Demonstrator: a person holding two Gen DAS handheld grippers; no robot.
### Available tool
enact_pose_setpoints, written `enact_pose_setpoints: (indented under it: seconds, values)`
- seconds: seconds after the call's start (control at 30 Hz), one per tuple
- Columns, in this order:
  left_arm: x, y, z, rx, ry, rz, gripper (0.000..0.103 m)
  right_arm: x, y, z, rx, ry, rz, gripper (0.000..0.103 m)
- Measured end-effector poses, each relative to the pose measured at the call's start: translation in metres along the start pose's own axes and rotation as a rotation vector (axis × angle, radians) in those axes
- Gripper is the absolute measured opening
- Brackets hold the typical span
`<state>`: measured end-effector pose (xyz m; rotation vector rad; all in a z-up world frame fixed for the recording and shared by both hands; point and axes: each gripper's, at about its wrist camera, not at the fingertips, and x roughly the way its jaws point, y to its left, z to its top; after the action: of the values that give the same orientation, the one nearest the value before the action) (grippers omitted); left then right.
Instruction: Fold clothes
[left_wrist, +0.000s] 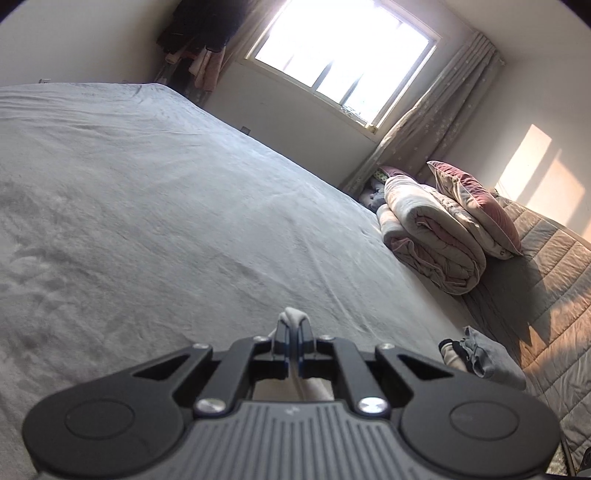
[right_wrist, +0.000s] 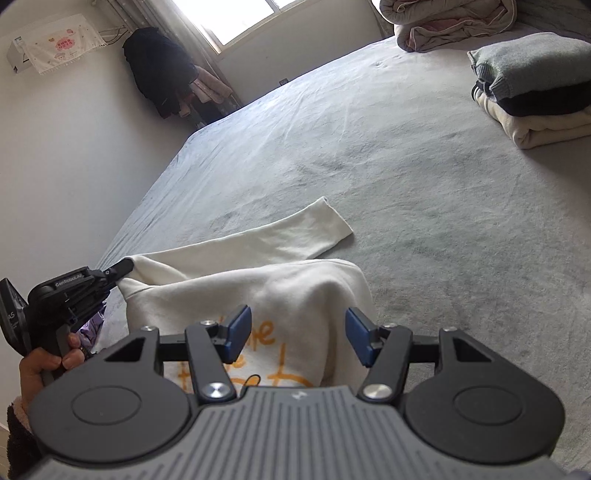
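Cream sweatshirt (right_wrist: 258, 295) at near edge of bed (right_wrist: 406, 184), sleeve (right_wrist: 295, 232) flung toward middle. Left tongs (right_wrist: 123, 267) pinch its cloth; right tongs (right_wrist: 297, 339) wide, empty above print. Advice: keep cloth taut, carry pinched edge across level, pin body with right.

Left gripper (left_wrist: 293, 332): jaws closed tight, a fold of white cloth (left_wrist: 292, 315) pinched between them; pointing shallowly downward. The person's left hand (right_wrist: 48, 363) wraps its handle, dark fuzzy sleeve (right_wrist: 16, 435) at the wrist. Right gripper (right_wrist: 293, 334): jaws apart, nothing between the pads, tilted downward.
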<state>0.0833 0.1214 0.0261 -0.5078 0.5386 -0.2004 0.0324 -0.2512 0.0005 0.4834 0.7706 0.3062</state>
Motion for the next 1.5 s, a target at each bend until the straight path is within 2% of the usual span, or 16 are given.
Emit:
enact_pose_setpoints:
  seconds: [0.27,0.47,0.57,0.63,0.7,0.77,0.87,0.93,1.0,1.03,1.1,1.13,1.17,1.23,1.4,1.5]
  values:
    - [-0.005,0.036,0.001,-0.024,-0.028,0.08,0.004,0.022,0.009,0.001,-0.034,0.011,-0.036,0.062]
    - [-0.005,0.051,-0.001,-0.047,-0.009,0.103,0.004,0.03,0.002,0.006,-0.025,-0.003,-0.087,0.067]
    - [-0.001,0.055,0.0,-0.01,0.074,0.027,0.005,0.037,-0.001,0.01,-0.019,-0.001,-0.112,0.068]
    - [0.003,0.063,-0.002,-0.038,0.136,-0.016,0.006,0.043,-0.002,0.012,-0.013,0.006,-0.12,0.069]
    - [0.007,0.07,-0.003,-0.061,0.174,-0.029,0.019,0.049,-0.003,0.012,-0.01,0.024,-0.118,0.069]
    - [0.012,0.076,-0.004,-0.095,0.189,-0.033,0.047,0.054,-0.003,0.011,-0.012,0.04,-0.116,0.069]
    - [0.022,0.085,-0.005,-0.171,0.209,-0.062,0.051,0.06,-0.004,0.01,0.005,0.049,-0.11,0.069]
    - [0.03,0.09,-0.006,-0.246,0.22,-0.101,0.051,0.062,-0.006,0.008,0.019,0.054,-0.098,0.067]
    - [0.038,0.094,-0.009,-0.309,0.226,-0.129,0.051,0.064,-0.008,0.007,0.025,0.063,-0.076,0.04]
    - [0.042,0.094,-0.011,-0.326,0.231,-0.129,0.05,0.065,-0.008,0.007,0.031,0.073,-0.062,0.019]
    - [0.051,0.092,-0.016,-0.338,0.25,-0.125,0.041,0.063,-0.005,0.006,0.043,0.069,-0.045,0.017]
    - [0.055,0.091,-0.019,-0.344,0.259,-0.124,0.028,0.061,-0.004,0.006,0.046,0.062,-0.04,0.013]
    - [0.056,0.09,-0.02,-0.355,0.253,-0.125,0.021,0.059,-0.002,0.007,0.049,0.053,-0.033,0.011]
    - [0.058,0.088,-0.023,-0.378,0.241,-0.128,0.015,0.05,-0.001,0.01,0.054,0.022,-0.021,0.009]
    - [0.044,0.073,-0.013,-0.386,0.098,-0.209,0.011,0.024,0.008,0.021,0.014,-0.112,-0.037,0.008]
    - [0.028,0.055,-0.003,-0.316,-0.038,-0.261,0.011,0.01,0.015,0.026,-0.019,-0.184,-0.052,0.008]
